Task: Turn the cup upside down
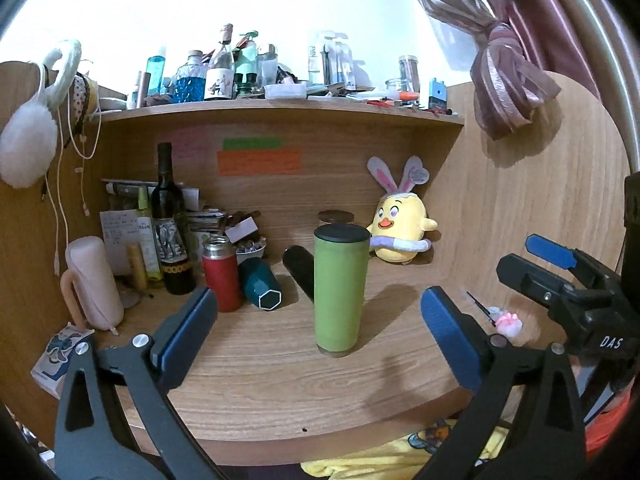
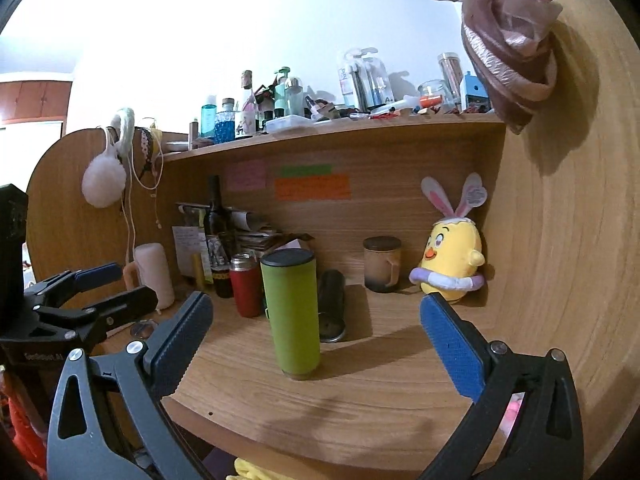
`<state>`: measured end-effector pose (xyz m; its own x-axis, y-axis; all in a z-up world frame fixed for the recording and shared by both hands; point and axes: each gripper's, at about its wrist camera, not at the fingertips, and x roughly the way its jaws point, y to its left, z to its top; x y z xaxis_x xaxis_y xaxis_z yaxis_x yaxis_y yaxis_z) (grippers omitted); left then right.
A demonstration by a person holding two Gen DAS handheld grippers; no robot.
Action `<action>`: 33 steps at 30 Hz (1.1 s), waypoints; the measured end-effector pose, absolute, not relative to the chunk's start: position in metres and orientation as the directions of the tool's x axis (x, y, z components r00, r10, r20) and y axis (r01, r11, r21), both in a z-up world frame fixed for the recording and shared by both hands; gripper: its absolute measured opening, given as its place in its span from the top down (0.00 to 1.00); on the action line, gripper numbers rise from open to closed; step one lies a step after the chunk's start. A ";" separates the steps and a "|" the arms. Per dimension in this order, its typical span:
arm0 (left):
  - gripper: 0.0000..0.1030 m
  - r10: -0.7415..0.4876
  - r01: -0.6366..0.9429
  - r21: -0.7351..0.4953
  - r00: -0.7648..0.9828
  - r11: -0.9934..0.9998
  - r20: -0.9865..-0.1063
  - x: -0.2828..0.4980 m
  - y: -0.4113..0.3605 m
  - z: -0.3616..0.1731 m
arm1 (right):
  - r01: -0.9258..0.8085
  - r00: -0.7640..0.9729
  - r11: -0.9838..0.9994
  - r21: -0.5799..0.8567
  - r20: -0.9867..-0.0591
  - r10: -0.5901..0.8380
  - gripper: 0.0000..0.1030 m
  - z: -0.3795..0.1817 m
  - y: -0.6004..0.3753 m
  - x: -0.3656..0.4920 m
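Observation:
A tall green cup (image 1: 339,290) with a black end on top stands upright on the wooden desk (image 1: 280,380), about mid-desk; it also shows in the right wrist view (image 2: 293,312). My left gripper (image 1: 318,320) is open and empty, its blue-padded fingers wide apart in front of the cup, not touching it. My right gripper (image 2: 316,320) is open and empty too, back from the cup near the desk's front edge. The right gripper shows at the right of the left wrist view (image 1: 532,258); the left gripper shows at the left of the right wrist view (image 2: 120,280).
Behind the cup lie a black tumbler (image 1: 300,270) and a teal cup (image 1: 262,286) on their sides. A red flask (image 1: 220,272), wine bottle (image 1: 170,228), pink mug (image 1: 94,284), brown mug (image 2: 382,264) and yellow chick plush (image 1: 400,228) stand around. A cluttered shelf (image 1: 280,110) runs overhead.

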<state>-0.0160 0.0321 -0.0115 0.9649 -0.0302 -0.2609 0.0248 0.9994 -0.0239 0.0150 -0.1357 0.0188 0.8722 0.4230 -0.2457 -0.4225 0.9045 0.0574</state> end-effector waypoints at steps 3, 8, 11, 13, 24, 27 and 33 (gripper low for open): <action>0.00 -0.039 0.032 -0.031 0.965 0.999 -0.259 -0.018 0.032 -0.011 | -0.421 0.875 0.906 0.054 -0.241 0.421 0.00 0.020 -0.136 0.012; 0.00 -0.041 0.034 -0.031 0.965 0.999 -0.260 -0.018 0.031 -0.011 | -0.421 0.874 0.905 0.054 -0.240 0.421 0.00 0.020 -0.136 0.011; 0.00 -0.043 0.036 -0.033 0.964 0.999 -0.261 -0.018 0.032 -0.011 | -0.421 0.875 0.906 0.054 -0.241 0.421 0.00 0.020 -0.135 0.010; 0.00 -0.043 0.035 -0.033 0.964 0.999 -0.264 -0.018 0.031 -0.012 | -0.421 0.874 0.905 0.054 -0.241 0.422 0.00 0.021 -0.136 0.011; 0.00 -0.043 0.036 -0.032 0.964 0.999 -0.264 -0.018 0.031 -0.013 | -0.424 0.873 0.904 0.055 -0.241 0.424 0.00 0.021 -0.136 0.011; 0.00 -0.047 0.039 -0.035 0.963 0.999 -0.265 -0.018 0.031 -0.013 | -0.423 0.873 0.904 0.055 -0.241 0.423 0.00 0.020 -0.135 0.011; 0.00 -0.041 0.035 -0.030 0.964 0.999 -0.263 -0.020 0.030 -0.013 | -0.423 0.873 0.904 0.056 -0.242 0.424 0.00 0.020 -0.136 0.011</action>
